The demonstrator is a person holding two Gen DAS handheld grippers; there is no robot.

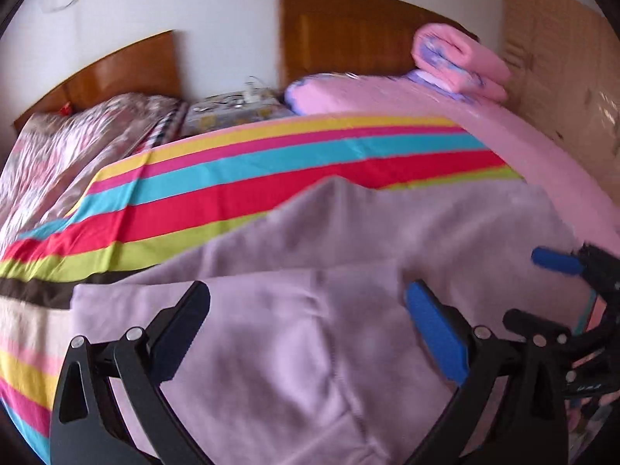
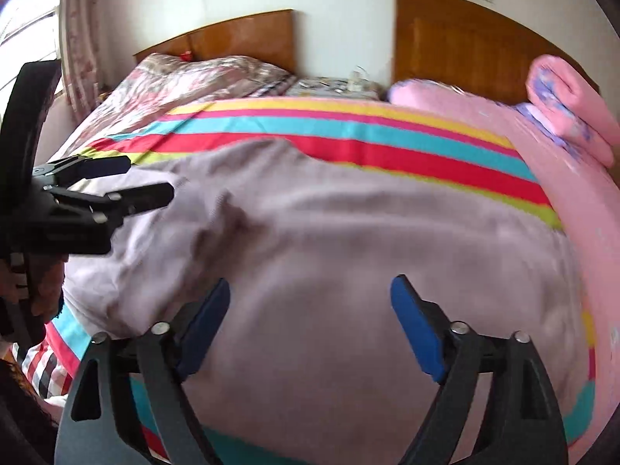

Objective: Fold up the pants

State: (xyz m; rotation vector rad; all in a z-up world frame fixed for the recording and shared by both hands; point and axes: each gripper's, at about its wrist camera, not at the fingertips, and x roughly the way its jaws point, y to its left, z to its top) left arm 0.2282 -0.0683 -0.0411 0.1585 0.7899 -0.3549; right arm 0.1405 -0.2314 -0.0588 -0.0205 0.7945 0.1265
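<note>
Lilac-grey pants (image 1: pixel 310 263) lie spread over the striped bedsheet (image 1: pixel 232 178), folded over with a seam running down near the middle. My left gripper (image 1: pixel 306 304) hovers over them, jaws wide apart and nothing between the blue pads. In the right wrist view the same pants (image 2: pixel 348 232) fill the middle, with a rumpled patch toward the left. My right gripper (image 2: pixel 310 288) is open above the cloth and holds nothing. The left gripper (image 2: pixel 149 180) shows at the left edge over the pants' rumpled end. The right gripper (image 1: pixel 562 267) pokes in at the left wrist view's right edge.
A folded pink blanket (image 1: pixel 461 62) and a pink pillow (image 1: pixel 329 89) sit at the bed's far right. A floral quilt (image 1: pixel 77 155) lies far left, before wooden headboards (image 1: pixel 348 27). Cardboard (image 1: pixel 562 58) lines the right wall. A curtained window (image 2: pixel 35 31) is on the left.
</note>
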